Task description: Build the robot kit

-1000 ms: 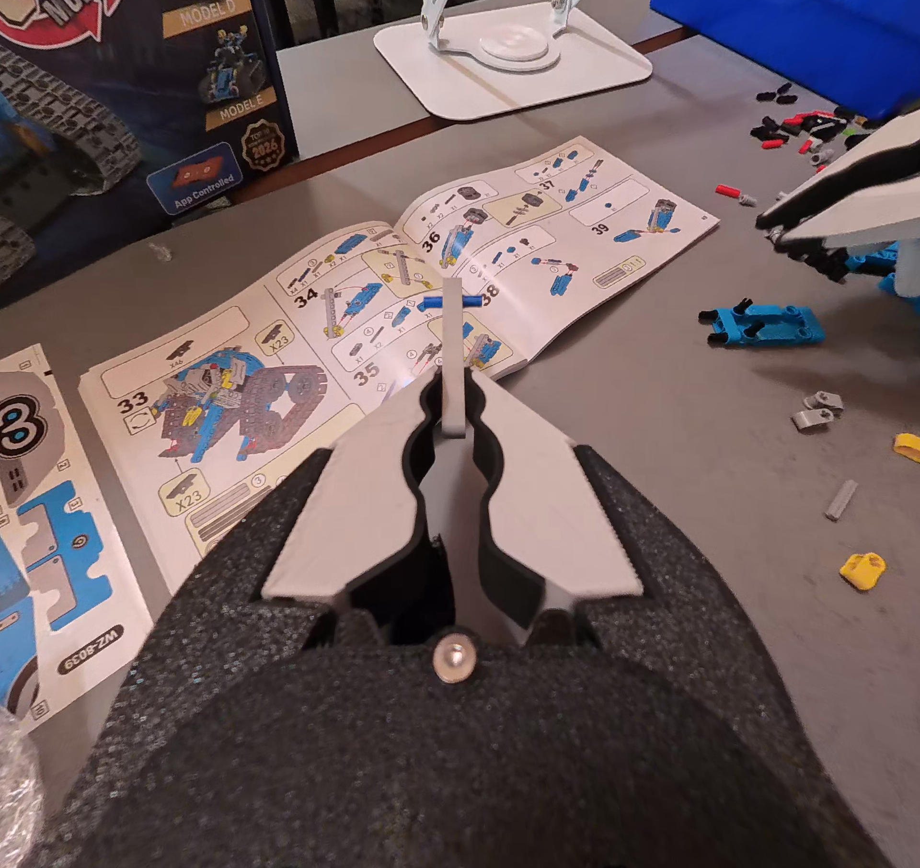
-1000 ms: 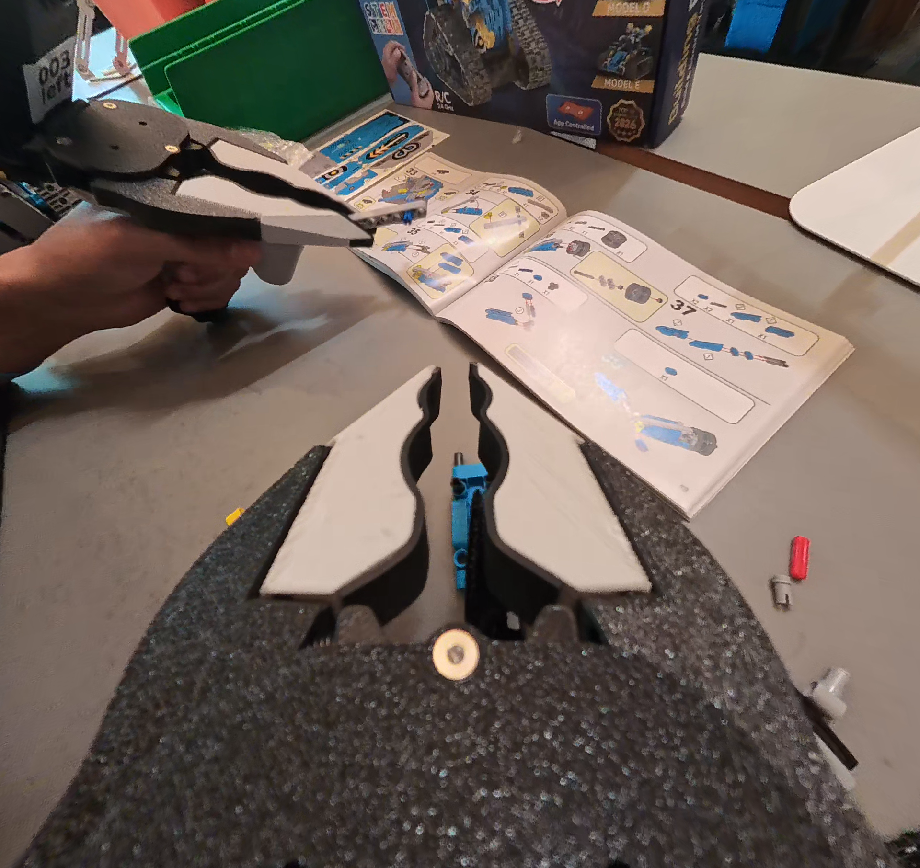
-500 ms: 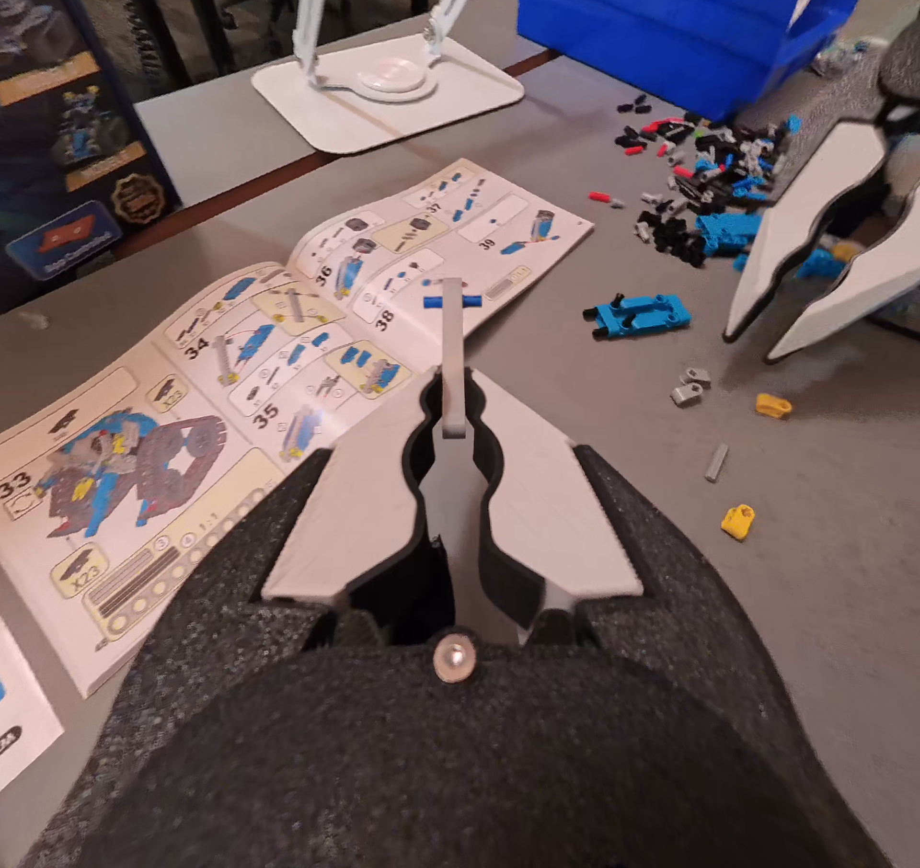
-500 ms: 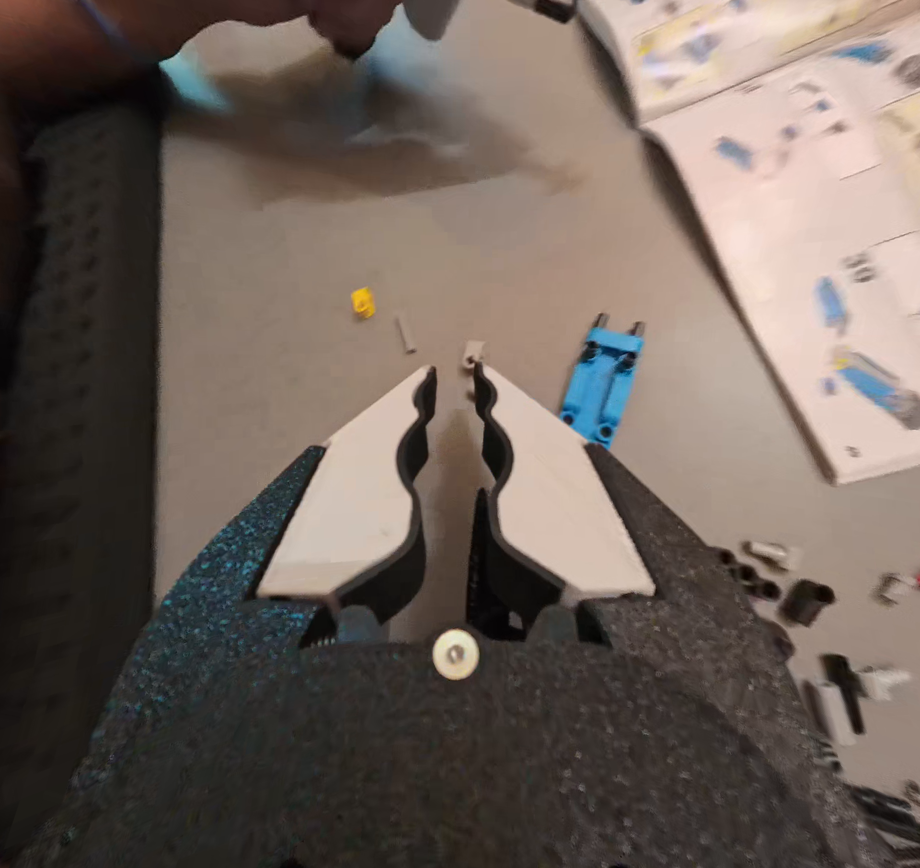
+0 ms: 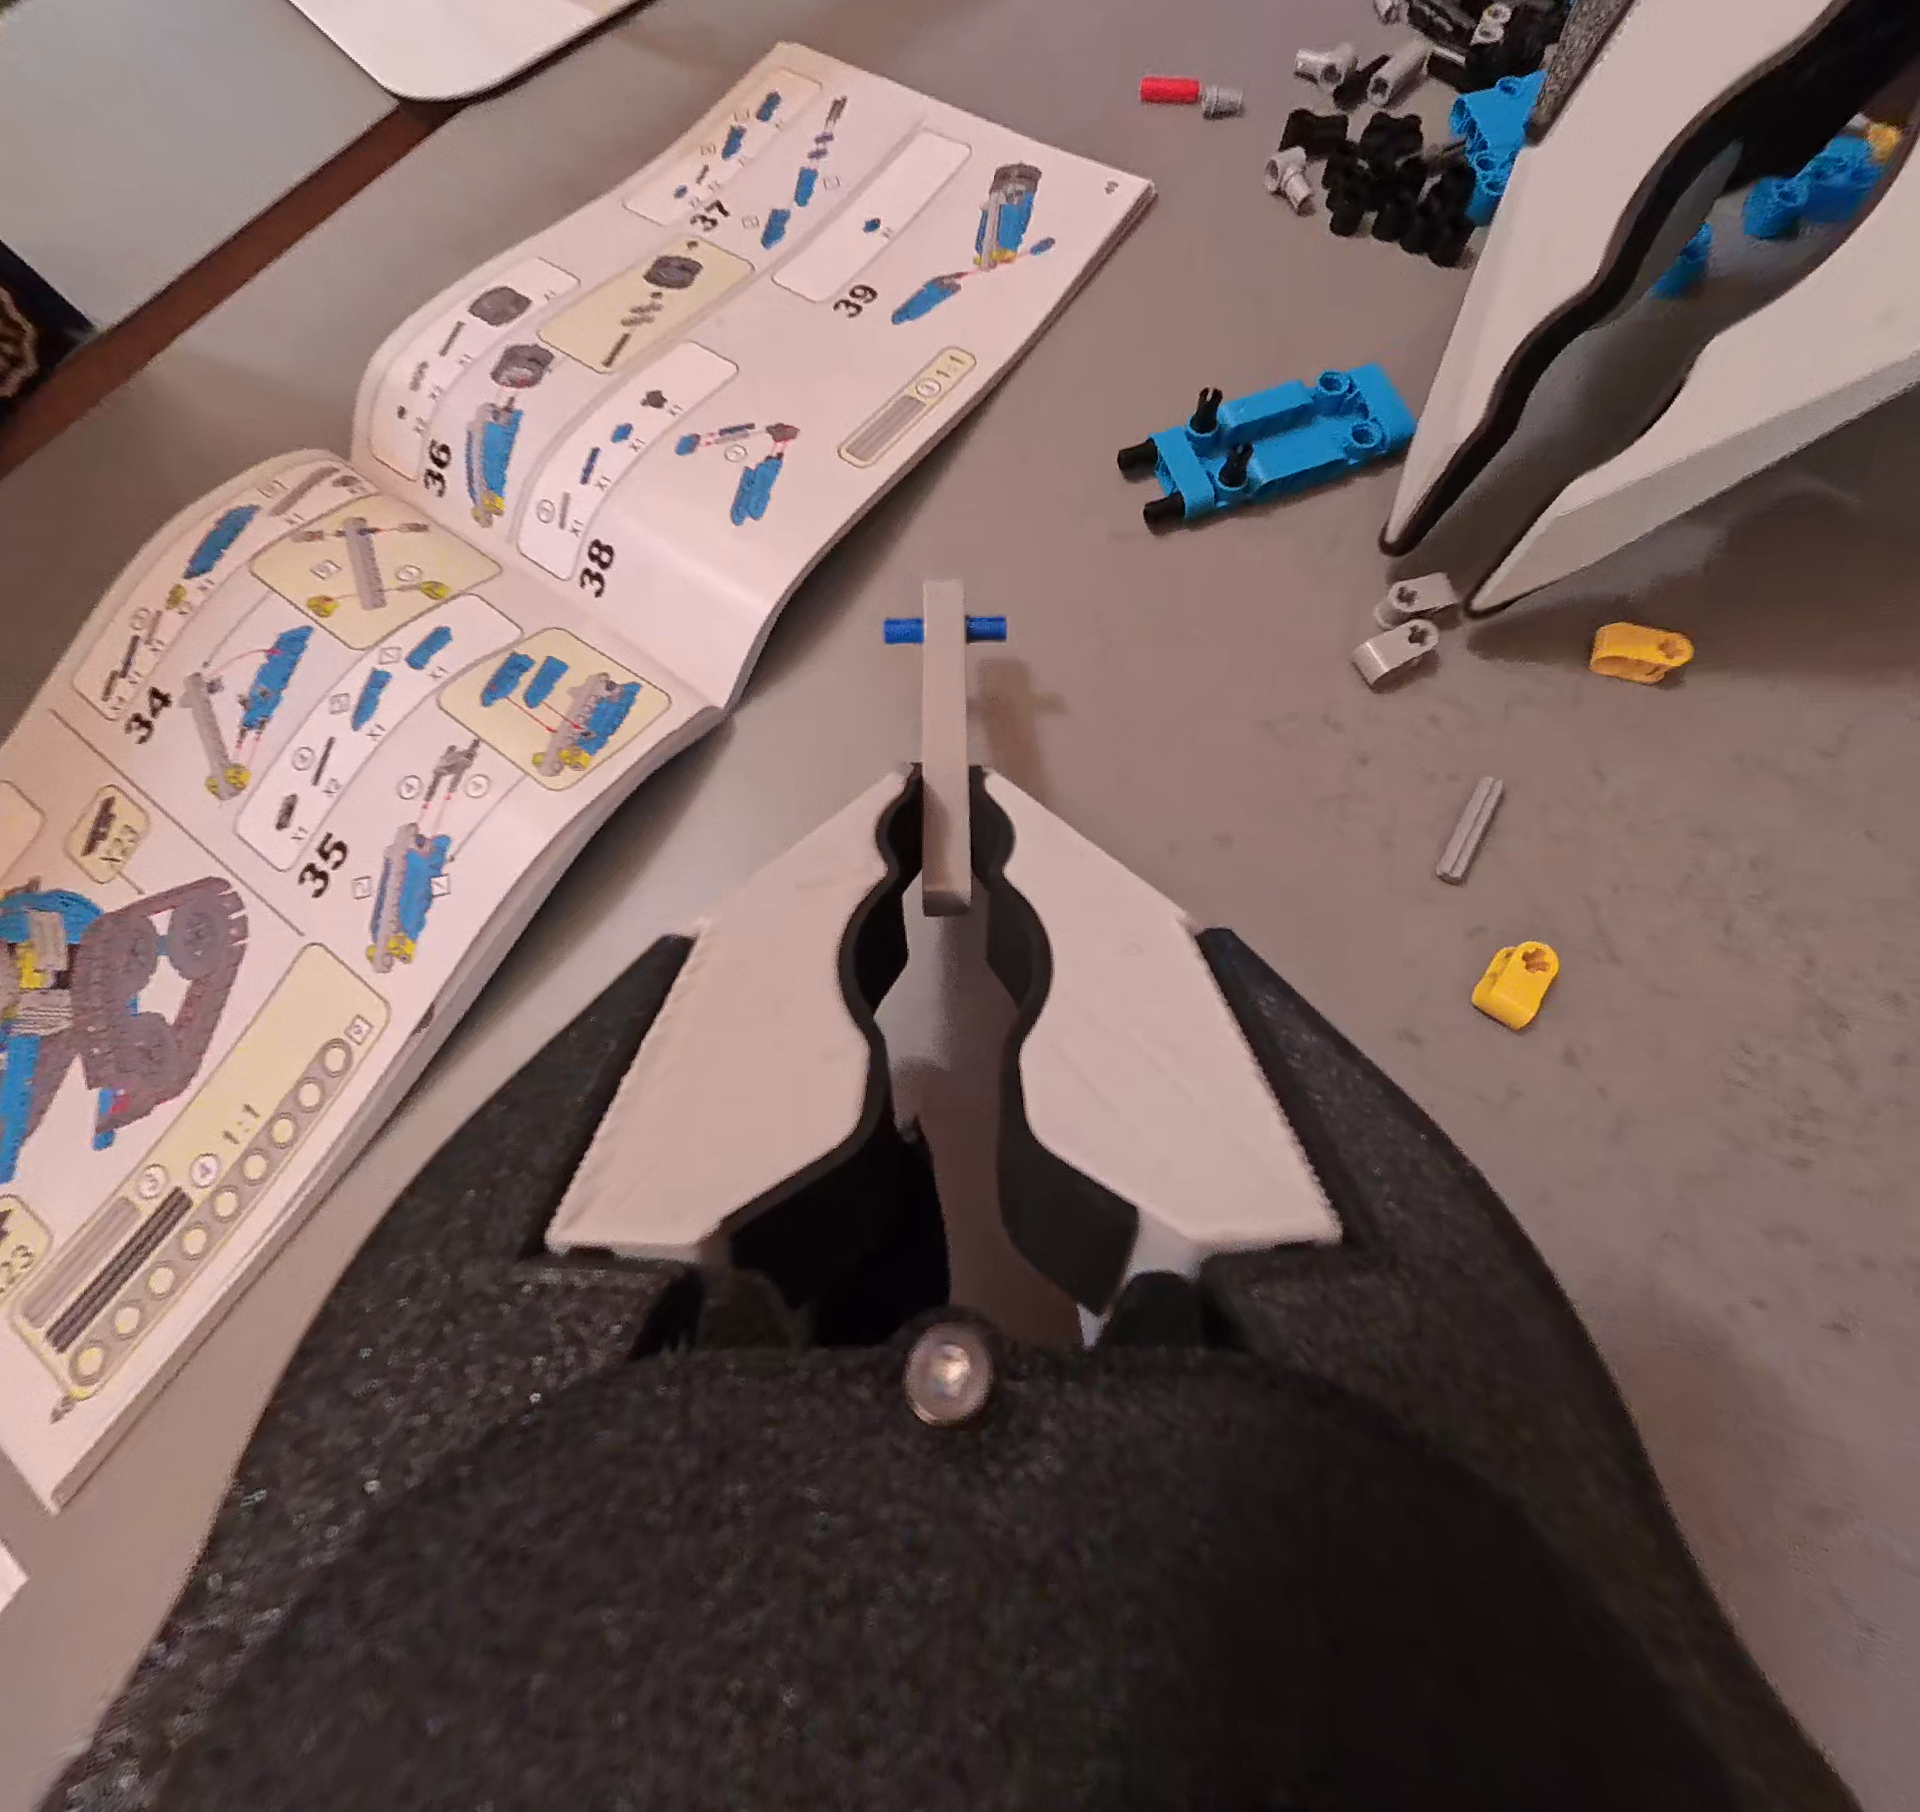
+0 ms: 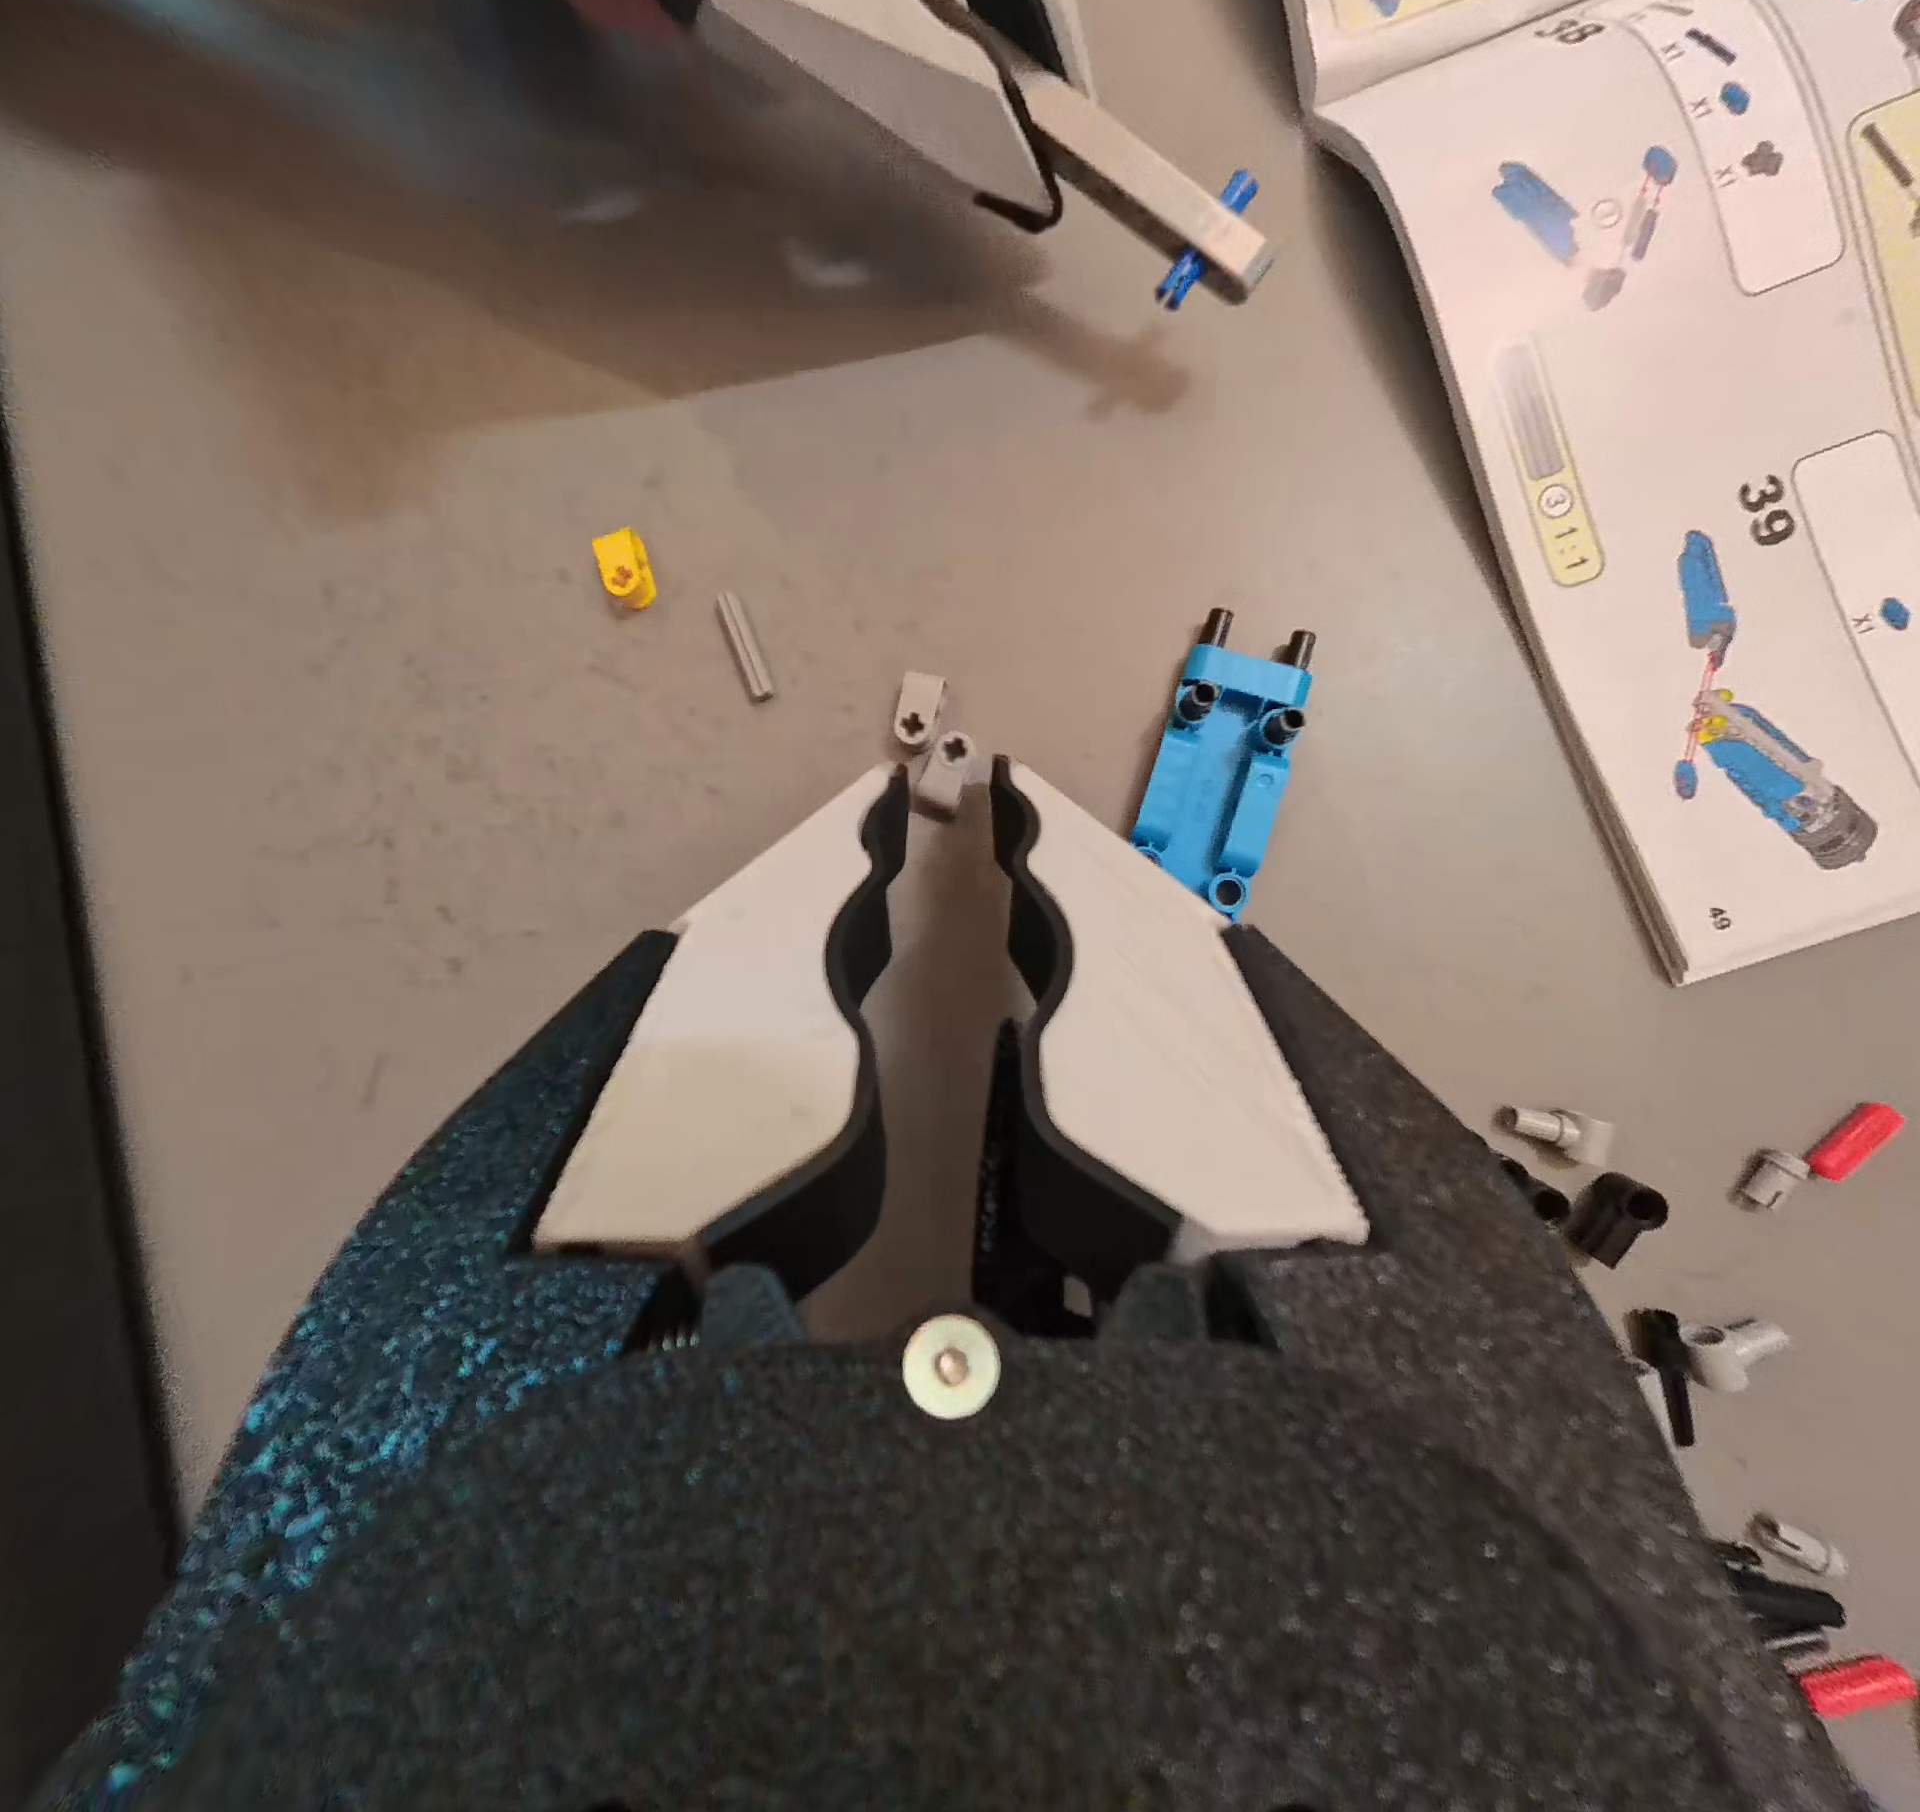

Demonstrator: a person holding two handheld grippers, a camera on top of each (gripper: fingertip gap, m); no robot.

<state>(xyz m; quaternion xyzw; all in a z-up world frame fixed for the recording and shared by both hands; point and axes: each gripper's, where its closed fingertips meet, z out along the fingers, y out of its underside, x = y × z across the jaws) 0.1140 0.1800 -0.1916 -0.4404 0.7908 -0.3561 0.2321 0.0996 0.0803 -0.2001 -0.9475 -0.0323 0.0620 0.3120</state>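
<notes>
Grey tabletop (image 5: 1195,931) lies under both your grippers. Your left gripper (image 5: 945,775) is clenched on a grey beam (image 5: 945,723) with a blue pin (image 5: 906,630) through its far end. Your right gripper (image 6: 945,770) stands parted, tips straddling a small grey connector (image 6: 943,770), just beside a blue block (image 6: 1226,775) and the open instruction booklet (image 6: 1662,412)

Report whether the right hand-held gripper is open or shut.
Open. The right hand-held gripper shows a clear gap between its fingertips, with a small grey connector lying loose in that gap.
</notes>
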